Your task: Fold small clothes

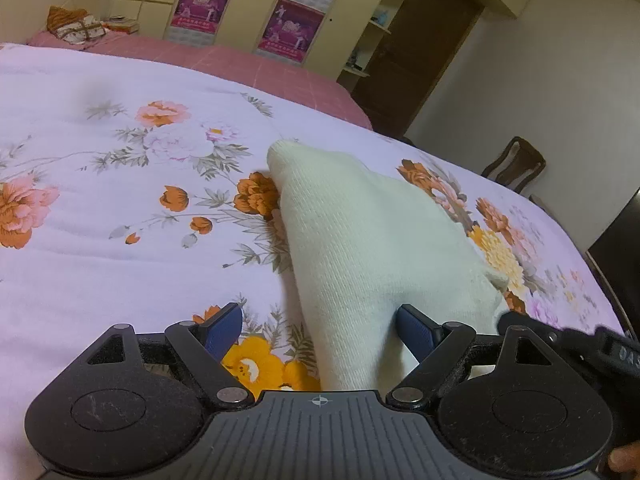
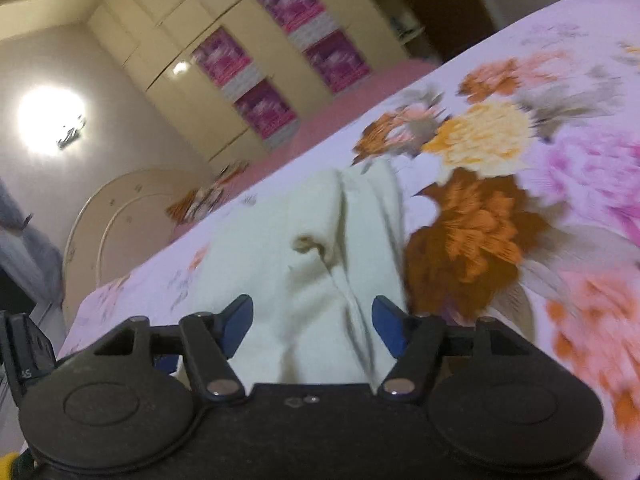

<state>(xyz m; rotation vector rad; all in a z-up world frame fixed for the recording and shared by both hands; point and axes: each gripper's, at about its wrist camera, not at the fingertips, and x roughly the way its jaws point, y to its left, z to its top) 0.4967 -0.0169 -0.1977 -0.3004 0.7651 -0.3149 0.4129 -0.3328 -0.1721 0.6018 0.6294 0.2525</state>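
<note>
A small cream knit garment (image 1: 360,240) lies on the floral bedspread (image 1: 120,200), stretching away from me to a rounded far end. My left gripper (image 1: 320,328) is open, its blue pads wide apart, with the near end of the garment between them. In the right wrist view the same garment (image 2: 280,240) lies wrinkled with a small hole near its middle. My right gripper (image 2: 312,324) is open over the garment's near edge. The right wrist view is tilted and blurred.
The bedspread (image 2: 520,160) covers a bed with a pink sheet (image 1: 240,64) beyond it. A folded pile (image 1: 76,26) sits at the far left by the headboard. Wardrobes (image 1: 248,8) with purple posters stand behind. A wooden chair (image 1: 516,164) is at the right.
</note>
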